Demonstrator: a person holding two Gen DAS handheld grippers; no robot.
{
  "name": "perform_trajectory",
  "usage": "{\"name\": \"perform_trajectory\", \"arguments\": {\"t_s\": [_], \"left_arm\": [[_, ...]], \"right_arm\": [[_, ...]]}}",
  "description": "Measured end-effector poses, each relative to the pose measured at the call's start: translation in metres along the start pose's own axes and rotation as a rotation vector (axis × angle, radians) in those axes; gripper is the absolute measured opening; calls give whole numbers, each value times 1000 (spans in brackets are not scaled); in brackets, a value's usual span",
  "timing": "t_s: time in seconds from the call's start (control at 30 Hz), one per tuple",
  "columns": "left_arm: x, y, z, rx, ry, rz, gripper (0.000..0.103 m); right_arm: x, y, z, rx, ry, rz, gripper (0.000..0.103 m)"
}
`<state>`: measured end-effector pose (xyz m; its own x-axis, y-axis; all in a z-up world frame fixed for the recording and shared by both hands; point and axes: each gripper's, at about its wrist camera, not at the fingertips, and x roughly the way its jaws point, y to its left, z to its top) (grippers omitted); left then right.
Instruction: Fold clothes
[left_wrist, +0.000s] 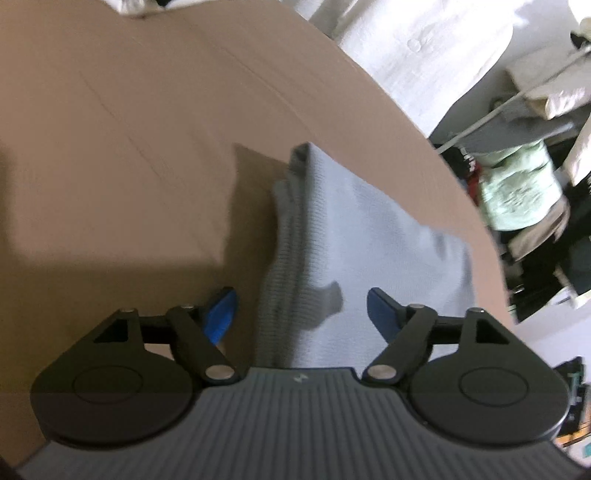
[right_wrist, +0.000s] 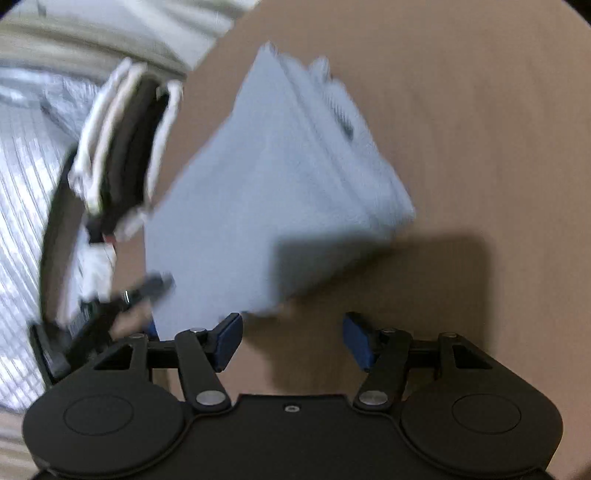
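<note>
From the left wrist view, the left gripper (left_wrist: 301, 314) has its jaws standing apart with nothing between the blue pads (left_wrist: 221, 314). Directly beyond them lies the folded grey garment (left_wrist: 354, 240), reaching from the lower middle of the frame toward the centre, on the tan worktop (left_wrist: 129, 129). Its near end runs under the gripper body and is cut off there. The stacked ribbed edges show along its left side, in shadow. The whole frame is smeared by blur, so the knit is only faintly legible. At the upper right a white cloth (left_wrist: 424, 44) hangs past the worktop's edge, and at the far right sits a jumble of clothes (left_wrist: 521, 192) too blurred to sort out, one pale green piece among them.

From the right wrist view, the right gripper (right_wrist: 293, 339) also has its jaws apart and grips nothing; they sit over bare worktop (right_wrist: 480, 110) beside the garment's near corner. Here the garment (right_wrist: 266, 192) appears whole as a slanted rectangle in the middle of the frame, with its layered edges on the upper right side, a dark shadow falling over its lower right corner. At the left edge this view alone catches a blurred black-and-white device (right_wrist: 122, 147), which I cannot make out clearly.
</note>
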<state>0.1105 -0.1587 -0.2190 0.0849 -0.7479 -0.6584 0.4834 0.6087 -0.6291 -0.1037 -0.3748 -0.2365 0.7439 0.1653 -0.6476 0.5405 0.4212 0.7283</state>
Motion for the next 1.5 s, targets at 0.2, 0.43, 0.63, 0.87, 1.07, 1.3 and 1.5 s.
{"name": "perform_trajectory", "arguments": {"t_s": [0.2,0.43,0.63,0.87,1.07,1.3,1.5], "left_arm": [[15,2,-4,-69,0,-81,64],[26,-17,-11,34,-24,10,35],[29,-31,-5,124,-100,78,70],[41,-21,6,60,-73,-20,93],[44,-46,-5,262,-142,101,22],[47,-47,8,247,-103,92,25],[50,-7,25,8,-40,-23,36]], "right_arm": [[2,1,5,55,-373,-116,74],[-15,43,10,-318,-548,-176,39],[-16,7,34,-131,-465,-199,51],[-31,-46,35,281,-336,17,63],[-23,-47,33,275,-318,44,67],[-16,-40,33,207,-315,37,69],[-19,-37,24,209,-181,7,69]]}}
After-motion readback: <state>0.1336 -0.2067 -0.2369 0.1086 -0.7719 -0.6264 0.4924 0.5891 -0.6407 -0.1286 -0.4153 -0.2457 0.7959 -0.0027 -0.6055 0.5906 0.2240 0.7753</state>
